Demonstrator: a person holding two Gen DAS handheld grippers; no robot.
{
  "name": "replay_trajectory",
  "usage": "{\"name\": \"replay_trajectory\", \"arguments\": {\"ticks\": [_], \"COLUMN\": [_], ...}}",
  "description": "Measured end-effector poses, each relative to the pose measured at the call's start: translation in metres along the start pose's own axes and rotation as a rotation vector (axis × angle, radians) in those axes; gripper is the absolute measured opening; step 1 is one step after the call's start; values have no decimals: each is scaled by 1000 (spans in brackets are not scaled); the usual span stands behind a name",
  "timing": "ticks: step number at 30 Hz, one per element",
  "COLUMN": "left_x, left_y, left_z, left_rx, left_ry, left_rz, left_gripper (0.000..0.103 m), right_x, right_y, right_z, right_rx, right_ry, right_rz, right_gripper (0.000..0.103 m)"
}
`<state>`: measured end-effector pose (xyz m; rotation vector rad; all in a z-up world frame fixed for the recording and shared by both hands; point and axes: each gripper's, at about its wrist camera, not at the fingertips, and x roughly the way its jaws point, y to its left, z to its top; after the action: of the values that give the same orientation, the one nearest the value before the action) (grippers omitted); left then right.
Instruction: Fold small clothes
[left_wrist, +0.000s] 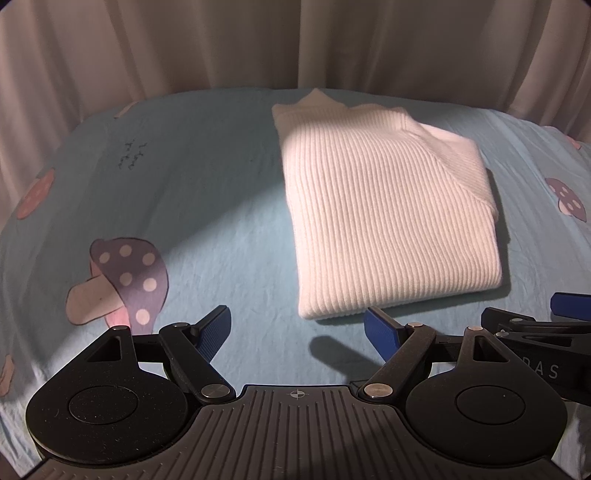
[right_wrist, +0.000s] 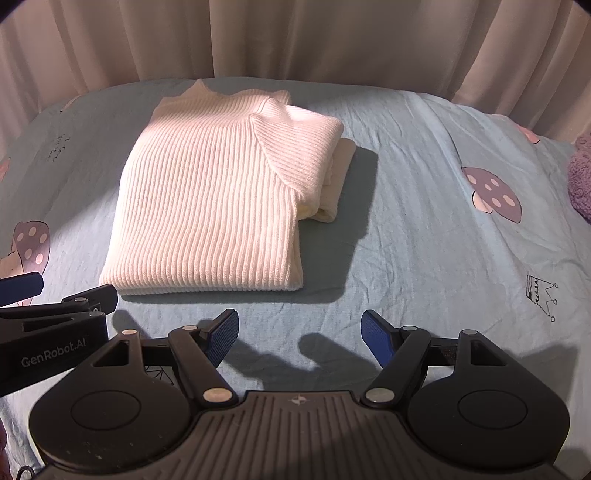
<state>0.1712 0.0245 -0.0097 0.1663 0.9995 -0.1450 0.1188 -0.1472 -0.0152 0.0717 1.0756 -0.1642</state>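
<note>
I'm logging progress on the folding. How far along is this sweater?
The white sweater already lies folded into a neat rectangle on the blue sheet, with a sleeve tucked under its right edge. Nothing is in hand: the left gripper and right gripper are both open, short of it. At most a final tidy seems left.

My left wrist camera sits just behind my left gripper (left_wrist: 297, 334), low over the bed sheet (left_wrist: 221, 221), and faces forward along the spread fingers toward the curtain (left_wrist: 184, 44). The folded sweater (left_wrist: 388, 206) lies ahead and to the right of that tool. My right wrist camera rides the same way behind my right gripper (right_wrist: 299, 334), equally low and near, with the sweater (right_wrist: 214, 192) ahead and to its left. Both views share the sweater, sheet and curtain, and each catches the other tool at its inner edge.
</note>
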Motion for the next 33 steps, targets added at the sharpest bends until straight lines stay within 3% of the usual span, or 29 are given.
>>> {"name": "replay_trajectory", "arguments": {"ticks": [33], "left_x": [-2], "left_y": [3], "left_z": [-2], "left_rx": [-17], "left_ry": [-19], "left_rz": [6], "left_gripper": [84], "right_x": [-2], "right_y": [2], "right_z": [-1], "right_rx": [-12], "right_ry": [-9], "right_rz": [12], "right_gripper": [74]}}
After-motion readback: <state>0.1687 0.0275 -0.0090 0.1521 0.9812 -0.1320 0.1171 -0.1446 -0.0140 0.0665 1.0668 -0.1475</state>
